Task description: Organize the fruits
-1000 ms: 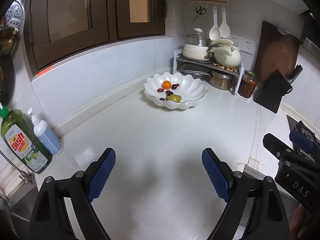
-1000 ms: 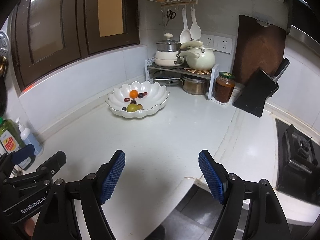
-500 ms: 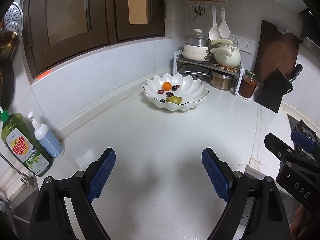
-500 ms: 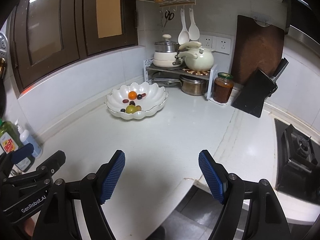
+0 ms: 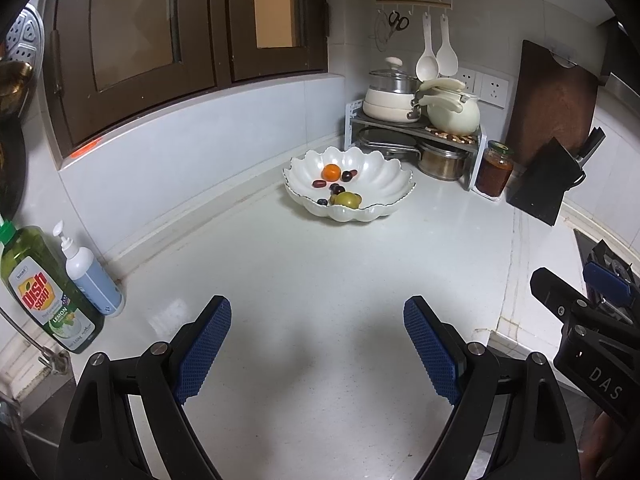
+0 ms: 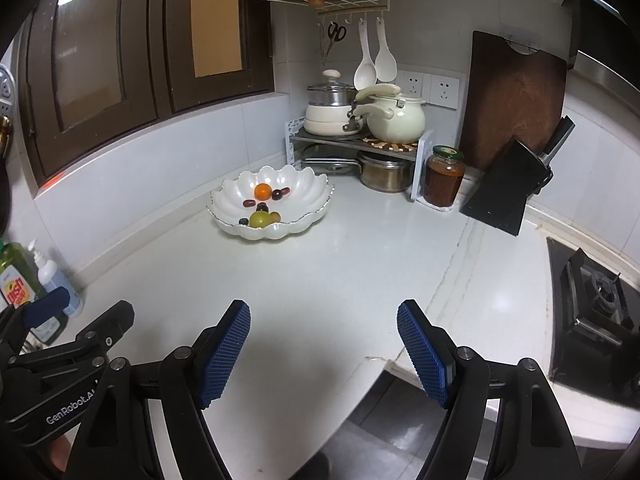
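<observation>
- Left gripper (image 5: 317, 346) is hovering over the white table (image 5: 320, 280), jaws spread wide, blue pads holding nothing.
- Right gripper (image 6: 323, 347) is sitting the same way: jaws apart, nothing between them, hanging over the table's front edge.
- The two are sitting side by side; the right gripper is poking into the left view at far right, the left gripper is showing at far left in the right view.
- White scalloped bowl (image 5: 384, 178) is standing well ahead of both grippers, near the back corner; ahead and slightly right of the left one, ahead and left of the right one (image 6: 310, 188).
- Fruit is lying inside the bowl: orange (image 5: 331, 172) at the far side, yellow-green fruit (image 5: 347, 199) at the near side, dark grapes (image 5: 347, 176) and a reddish oblong one between them.
- Beyond the bowl a rack is holding cream pots (image 5: 452, 110); a sauce jar (image 5: 494, 168) is standing just right of it, then a knife block (image 5: 546, 180) and a dark cutting board (image 5: 554, 98) leaning on the wall.
- Left of the left gripper, a dish soap bottle (image 5: 44, 292) and a pump bottle (image 5: 90, 276) are touching each other by the backsplash.
- Right of the right gripper, a gas hob (image 6: 596, 300) is set into the table.
</observation>
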Tool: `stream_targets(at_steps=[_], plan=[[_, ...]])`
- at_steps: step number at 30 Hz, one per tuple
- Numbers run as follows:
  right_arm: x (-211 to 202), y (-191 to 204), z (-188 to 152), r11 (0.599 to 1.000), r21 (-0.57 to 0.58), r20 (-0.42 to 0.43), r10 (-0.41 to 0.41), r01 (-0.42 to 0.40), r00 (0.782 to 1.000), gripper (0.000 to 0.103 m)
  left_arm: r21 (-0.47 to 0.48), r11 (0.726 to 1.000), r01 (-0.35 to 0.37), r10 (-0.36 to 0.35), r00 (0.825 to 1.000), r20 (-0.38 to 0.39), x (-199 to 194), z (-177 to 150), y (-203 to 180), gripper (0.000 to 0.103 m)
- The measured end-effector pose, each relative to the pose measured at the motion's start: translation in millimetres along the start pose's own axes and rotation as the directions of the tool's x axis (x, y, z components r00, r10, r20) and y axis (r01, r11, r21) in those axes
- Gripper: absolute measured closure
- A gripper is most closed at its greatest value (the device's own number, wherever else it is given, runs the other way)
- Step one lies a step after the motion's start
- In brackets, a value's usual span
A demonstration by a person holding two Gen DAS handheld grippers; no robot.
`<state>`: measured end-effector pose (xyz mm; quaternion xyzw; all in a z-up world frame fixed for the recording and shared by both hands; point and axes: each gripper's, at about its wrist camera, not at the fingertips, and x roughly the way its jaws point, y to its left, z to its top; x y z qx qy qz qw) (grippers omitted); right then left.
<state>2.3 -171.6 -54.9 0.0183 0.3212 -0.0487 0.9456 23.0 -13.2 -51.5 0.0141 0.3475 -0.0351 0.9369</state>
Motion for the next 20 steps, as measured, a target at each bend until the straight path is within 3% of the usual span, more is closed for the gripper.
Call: stream_targets(at_steps=[20], plan=[[-0.5, 0.6, -2.3, 1.0, -0.003, 0.001, 0.0, 0.0, 1.0, 0.026, 0.002, 1.0, -0.012, 0.012, 1.0, 0.009, -0.7, -0.7, 2.5, 0.014]])
